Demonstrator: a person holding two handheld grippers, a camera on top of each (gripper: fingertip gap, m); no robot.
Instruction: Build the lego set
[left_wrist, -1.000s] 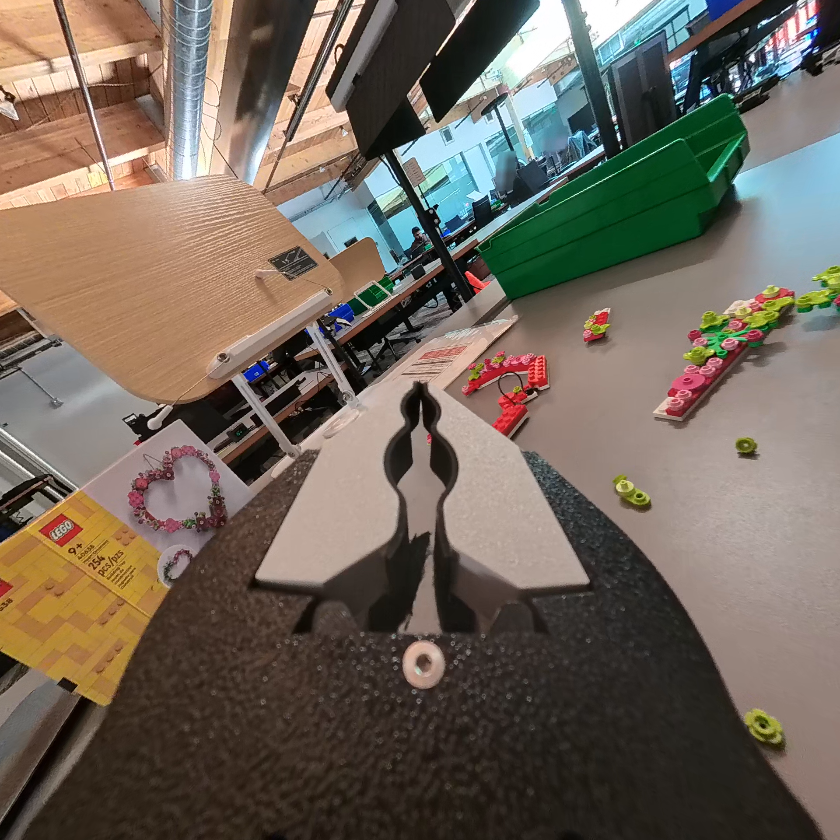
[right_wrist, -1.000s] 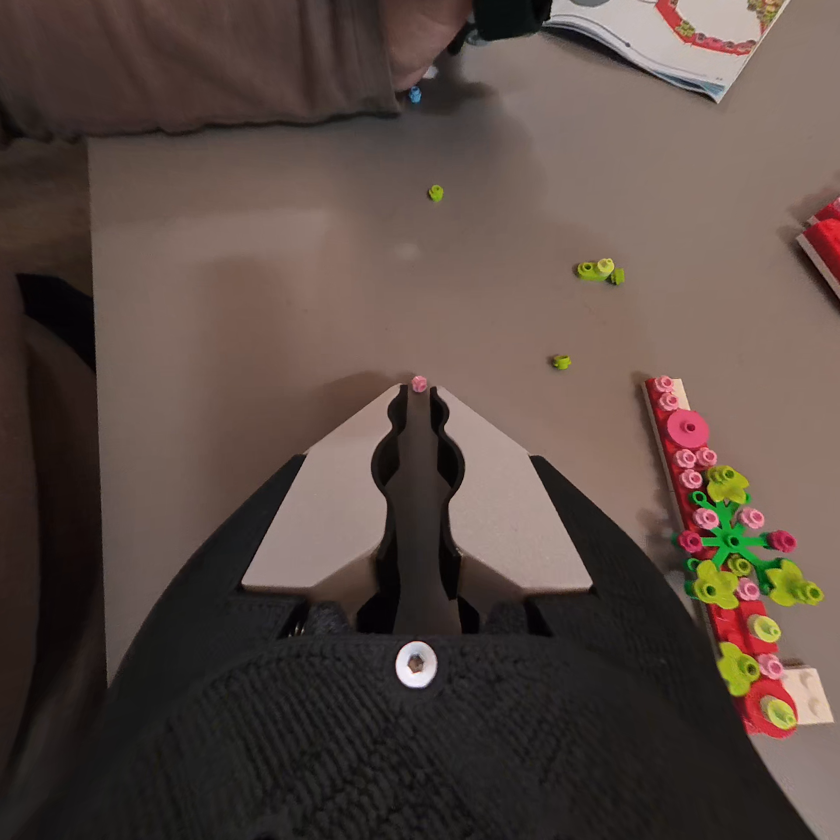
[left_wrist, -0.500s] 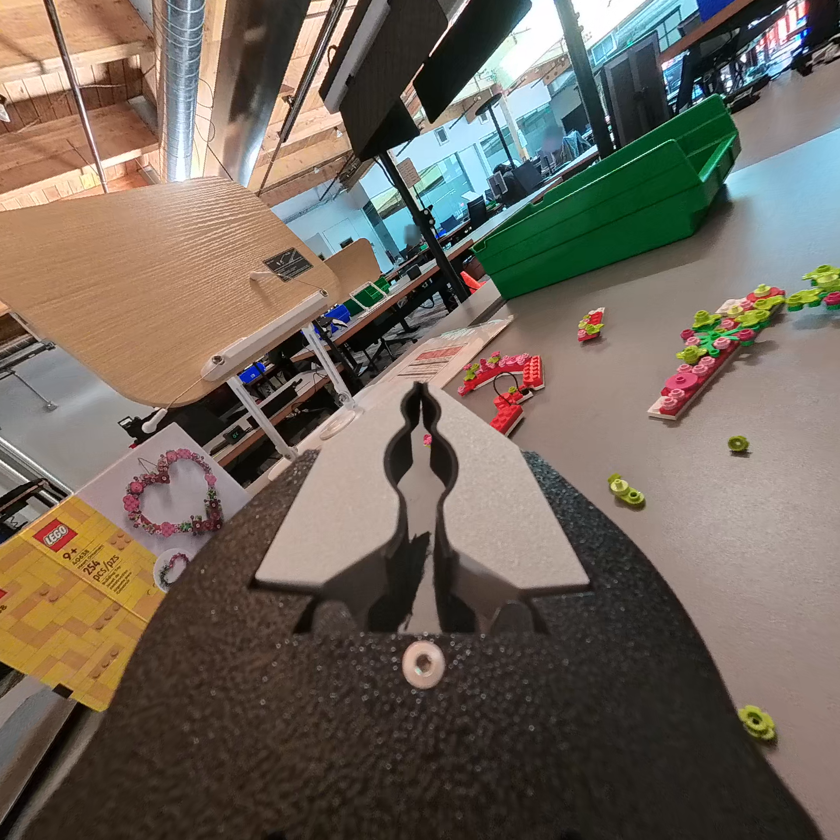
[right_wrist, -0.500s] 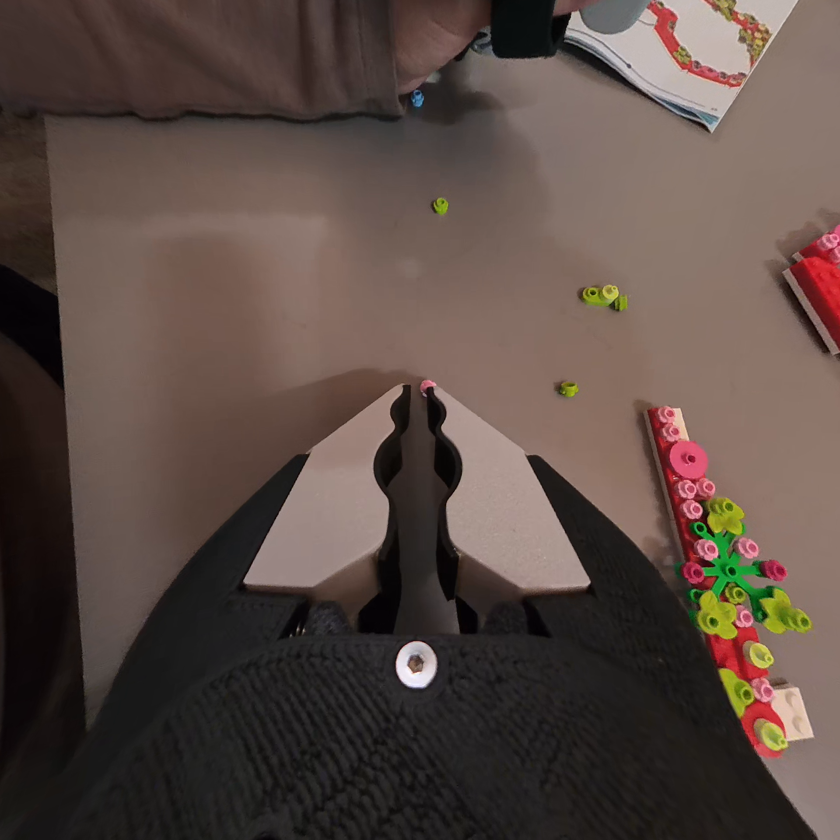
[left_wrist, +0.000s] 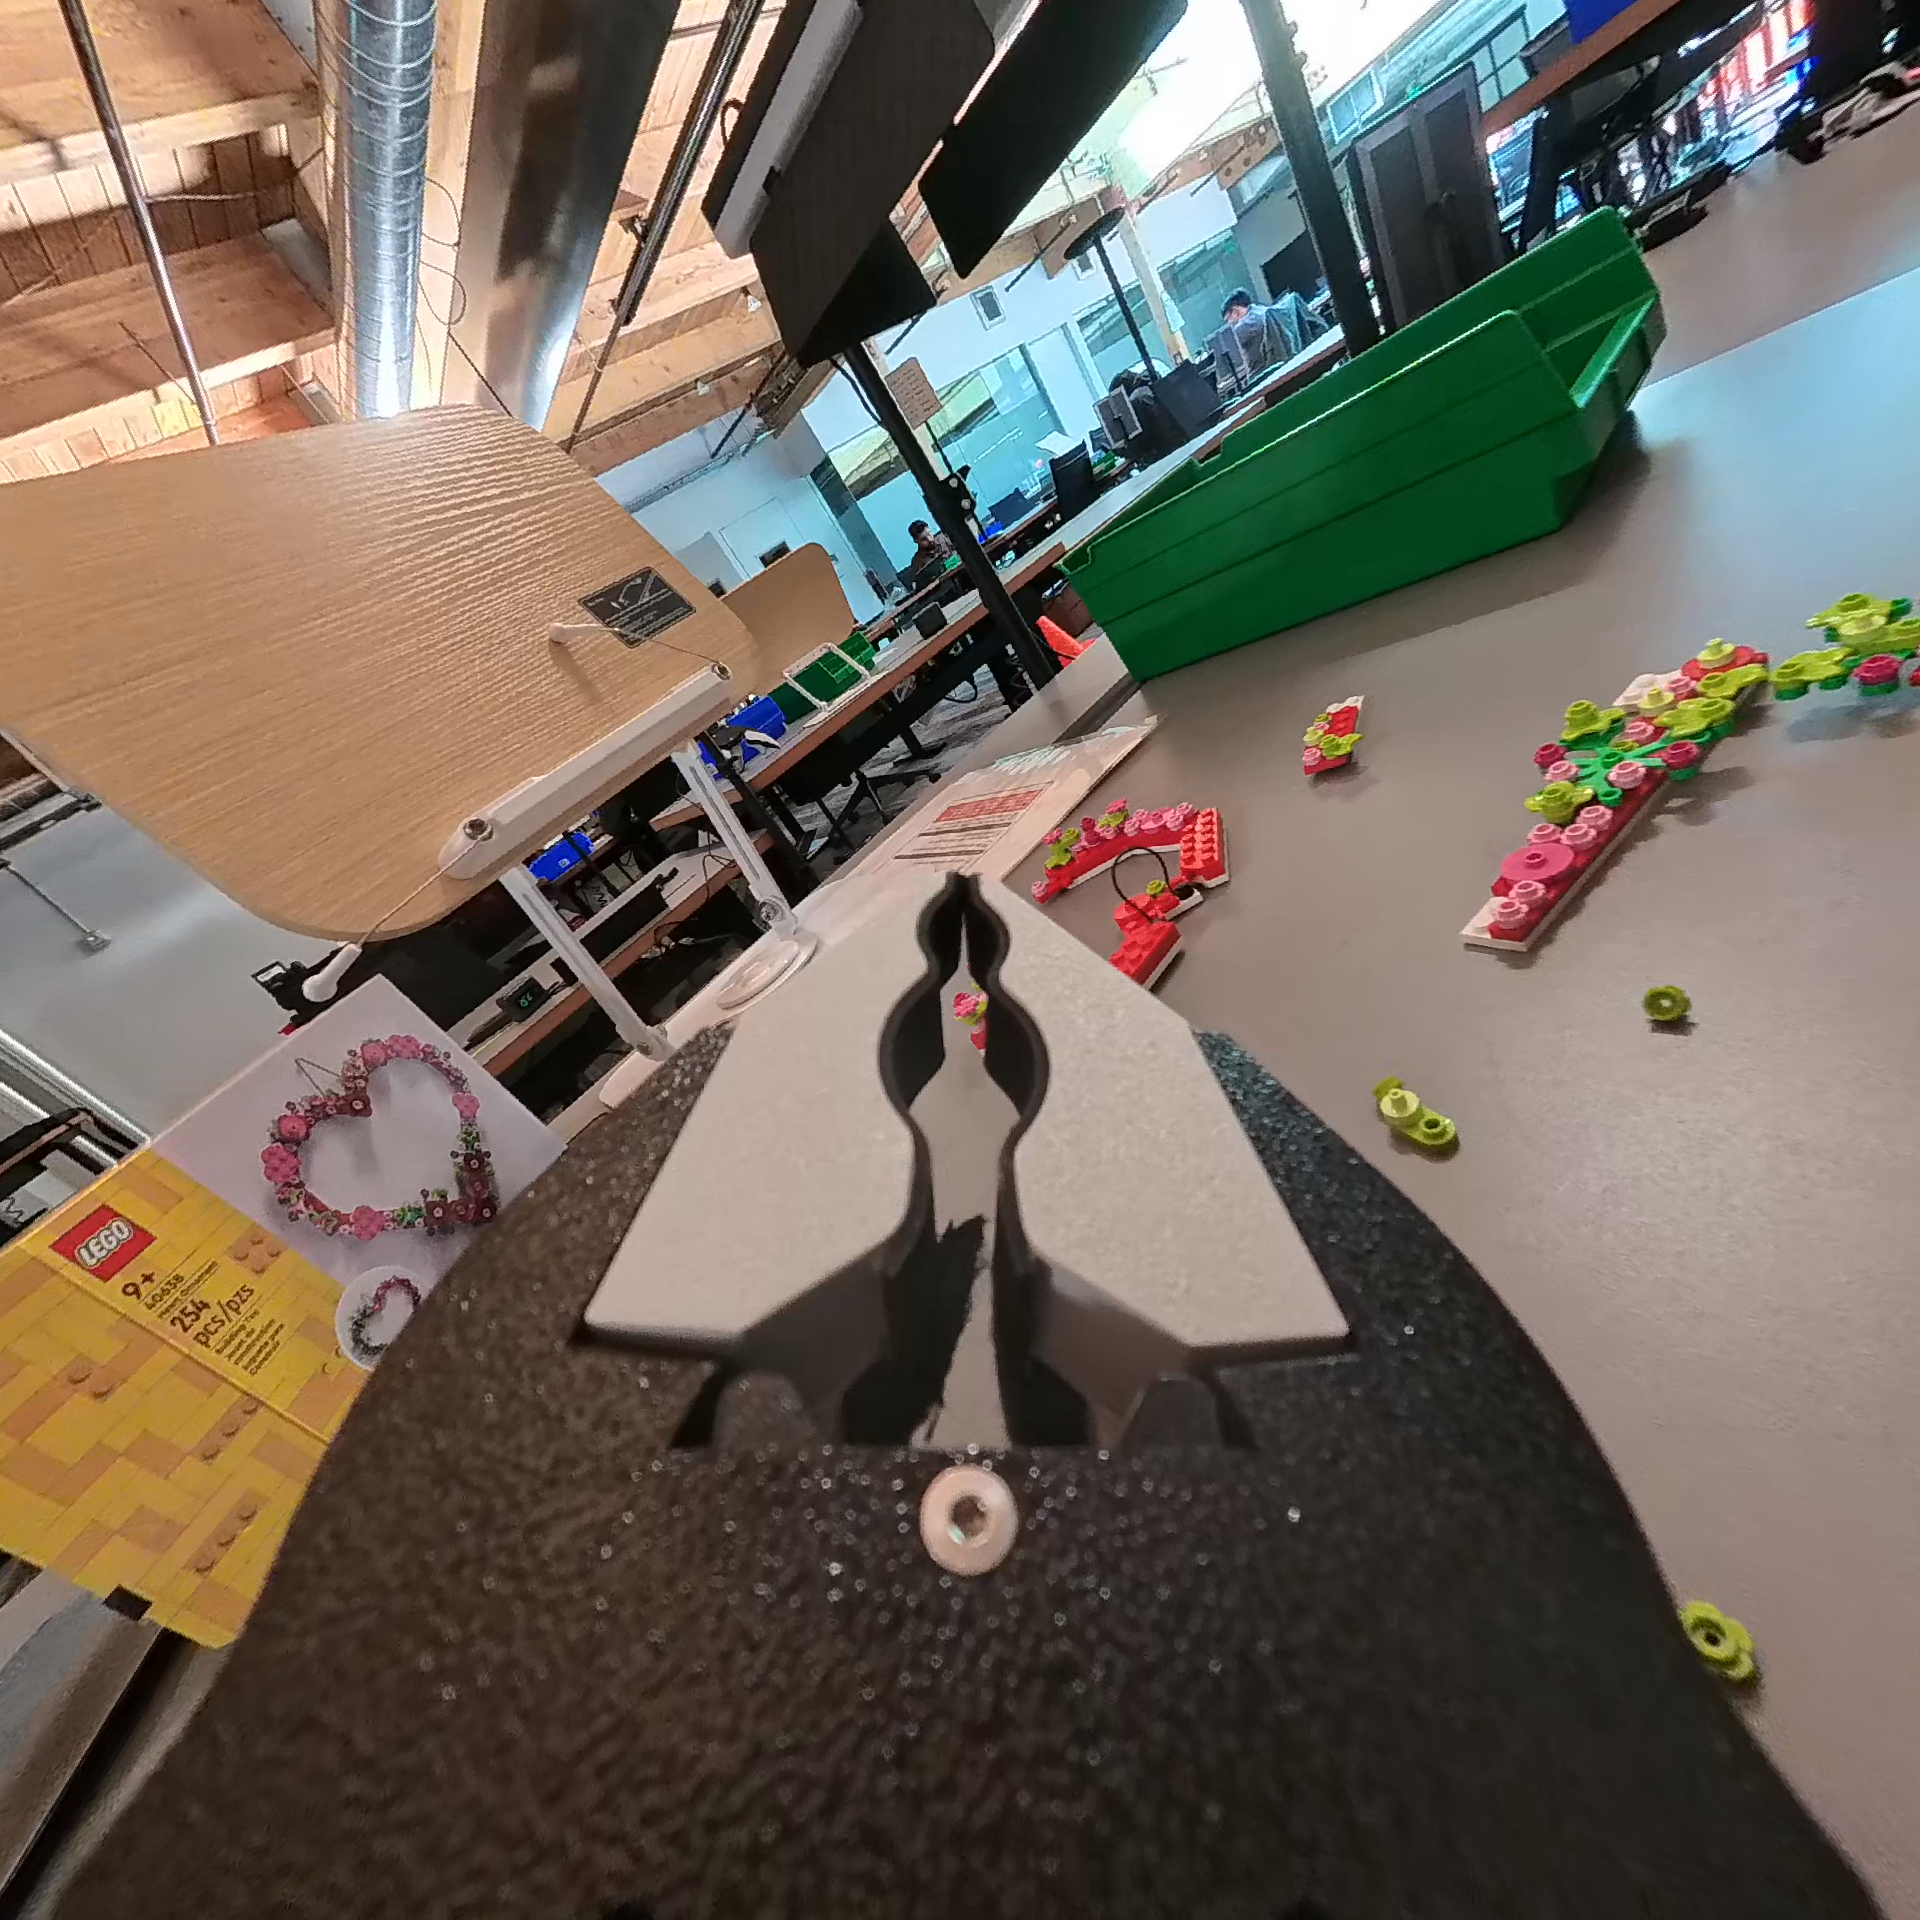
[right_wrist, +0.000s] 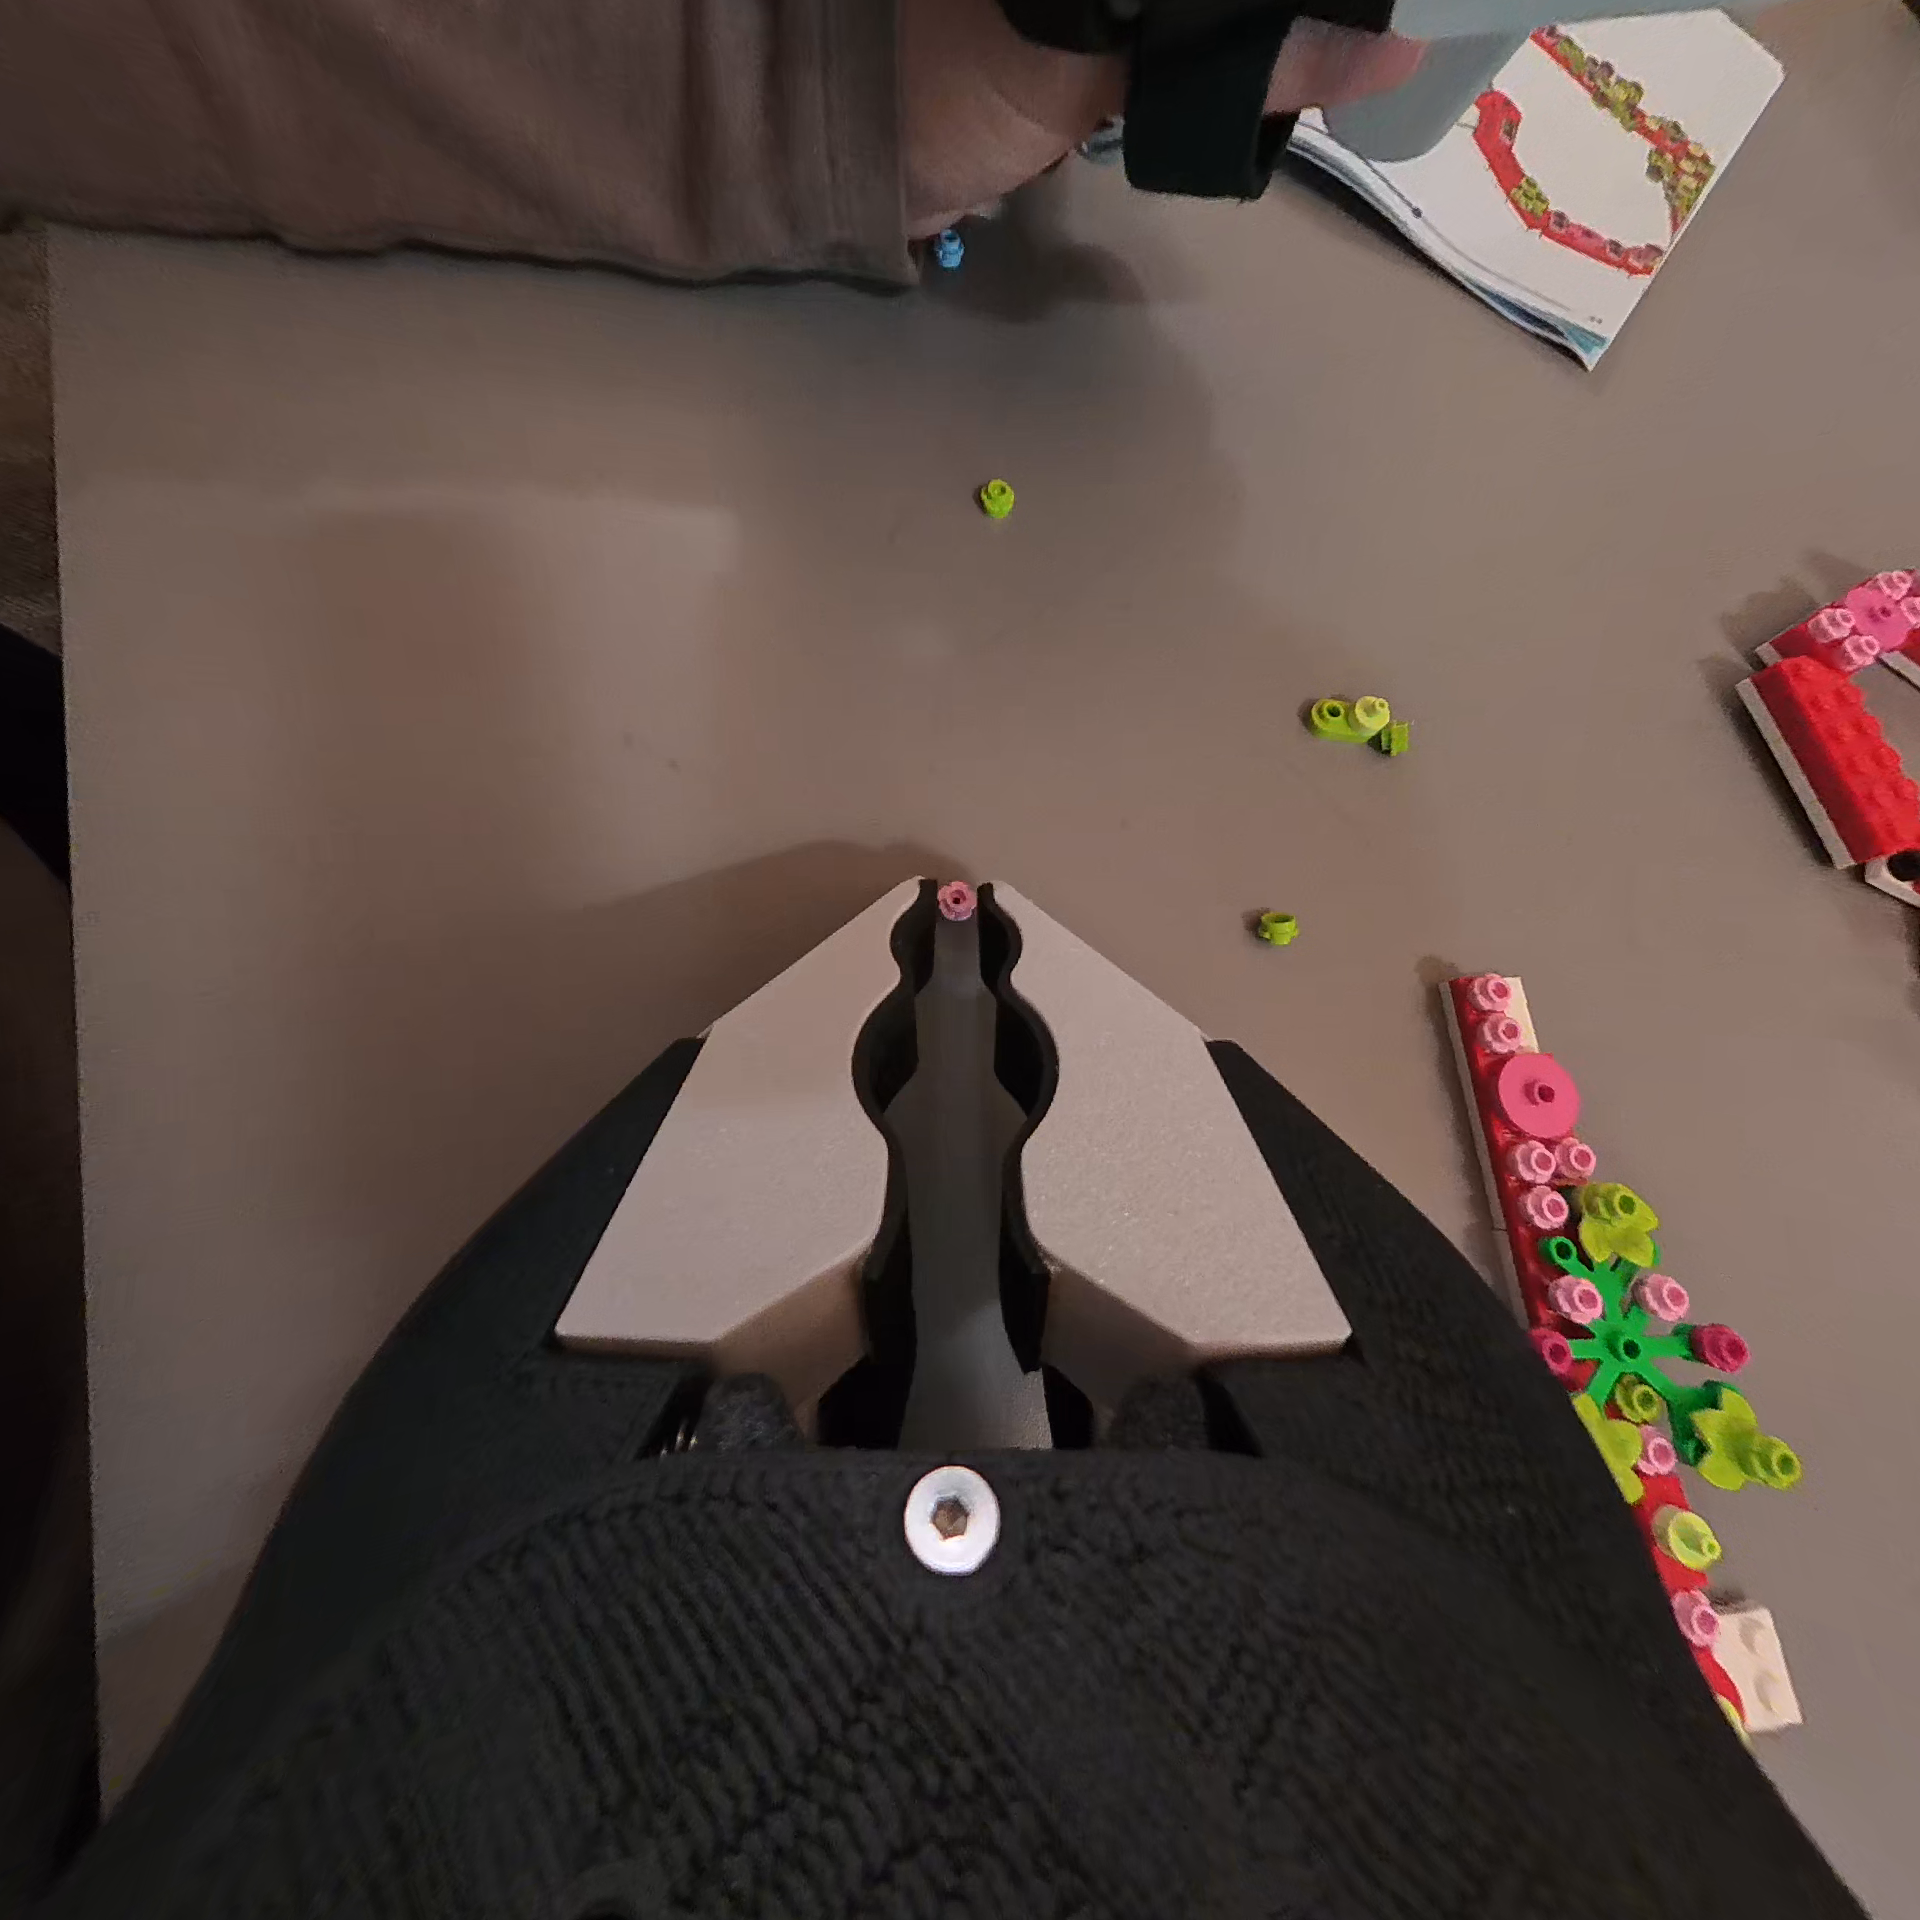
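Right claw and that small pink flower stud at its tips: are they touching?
Touching. In the right wrist view the pink flower stud sits pinched between the right claw's fingertips, with no gap visible on either side.

My left claw (left_wrist: 966, 894) is hanging tilted over the grey counter (left_wrist: 1662, 1195), its tips nearly touching. Beyond them, a curved red piece with pink flowers (left_wrist: 1143, 847) is lying near a long red strip (left_wrist: 1600, 821). Lime studs (left_wrist: 1415, 1114) are sitting scattered to my right, green trays (left_wrist: 1351, 520) farther back.
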